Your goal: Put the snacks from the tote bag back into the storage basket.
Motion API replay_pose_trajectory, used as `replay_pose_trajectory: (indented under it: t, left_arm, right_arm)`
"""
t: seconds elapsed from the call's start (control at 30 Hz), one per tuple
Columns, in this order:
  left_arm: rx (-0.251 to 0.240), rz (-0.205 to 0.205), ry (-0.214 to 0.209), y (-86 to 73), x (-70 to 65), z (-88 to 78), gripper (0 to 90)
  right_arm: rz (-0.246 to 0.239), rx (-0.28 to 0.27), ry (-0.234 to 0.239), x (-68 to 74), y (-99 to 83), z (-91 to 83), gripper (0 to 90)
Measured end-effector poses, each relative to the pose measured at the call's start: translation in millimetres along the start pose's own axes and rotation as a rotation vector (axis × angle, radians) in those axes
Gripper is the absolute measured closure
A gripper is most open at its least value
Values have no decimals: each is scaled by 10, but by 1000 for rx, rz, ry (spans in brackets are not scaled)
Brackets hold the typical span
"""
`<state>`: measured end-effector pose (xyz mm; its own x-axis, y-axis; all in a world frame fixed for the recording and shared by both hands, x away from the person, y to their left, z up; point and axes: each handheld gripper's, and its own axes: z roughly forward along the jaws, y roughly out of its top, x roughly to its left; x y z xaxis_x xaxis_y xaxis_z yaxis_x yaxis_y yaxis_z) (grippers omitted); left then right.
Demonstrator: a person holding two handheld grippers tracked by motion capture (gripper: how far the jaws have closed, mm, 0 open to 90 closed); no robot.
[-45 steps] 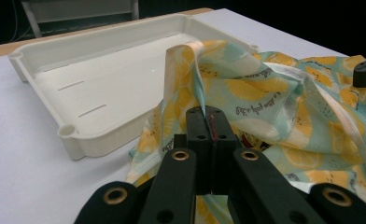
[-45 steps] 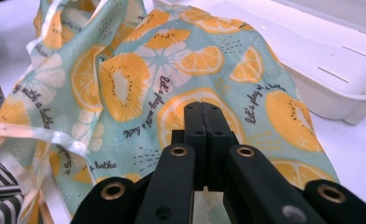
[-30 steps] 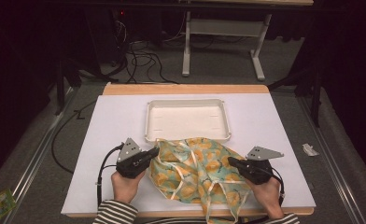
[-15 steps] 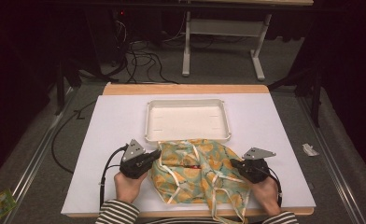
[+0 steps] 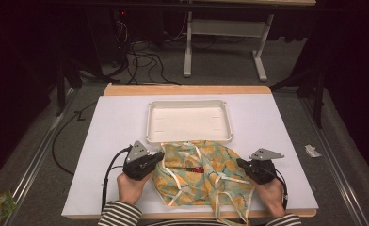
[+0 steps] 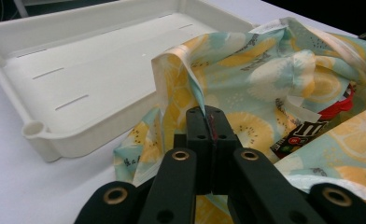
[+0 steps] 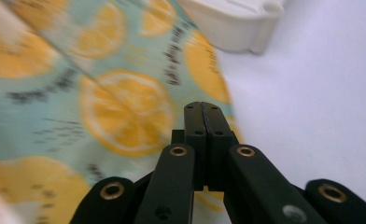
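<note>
Two tongs work one printed cloth bag (image 5: 201, 174), which lies spread between them on the white table cover (image 5: 112, 136), its far edge touching the near wall of the white tray (image 5: 188, 137). The left tongs (image 5: 155, 159) have their jaws fully together on a raised fold of the bag's edge; in the left gripper view the cloth (image 6: 190, 79) rises straight out of the closed tips (image 6: 212, 111). The right tongs (image 5: 242, 164) also stand fully closed, tips at the bag's opposite side; in the right gripper view (image 7: 202, 106) the cloth lies directly beyond the tips, but whether any of it is pinched cannot be told. Risk one: the left grip takes only a thin fold near the tips, so a sharp pull away from the right tongs would likely slip the cloth free. Risk two: a red wrapped packet (image 6: 312, 128) lies inside the bag just ahead and to the side of the left tongs; tilting or lifting the bag unevenly could let it slide out. Risk three: pale straps (image 5: 229, 212) trail past the near table edge beside the right tongs and could snag. Count: one bag, one tray, one packet visible, two tongs.
</note>
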<state>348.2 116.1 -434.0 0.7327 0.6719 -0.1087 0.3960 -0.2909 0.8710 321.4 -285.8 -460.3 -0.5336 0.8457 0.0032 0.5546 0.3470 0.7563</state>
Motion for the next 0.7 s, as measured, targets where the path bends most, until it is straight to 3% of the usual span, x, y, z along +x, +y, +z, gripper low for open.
replay_pose_trajectory:
  t: [0.03,0.07,0.2,0.4,0.7]
  left_arm:
    - [1,2,-1,5,-9,3,900]
    - [1,5,-3,10,-16,3,900]
    - [1,14,-7,28,-39,-4,900]
    - [-1,18,-11,48,-53,-3,900]
    - [-3,18,-14,49,-63,7,900]
  right_arm:
    - [-11,-13,5,31,7,-30,892]
    - [-14,-36,25,83,17,-81,818]
    - [-42,-75,60,219,42,-218,791]
    - [-94,-129,125,436,34,-473,664]
    - [-160,-80,174,603,-2,-394,533]
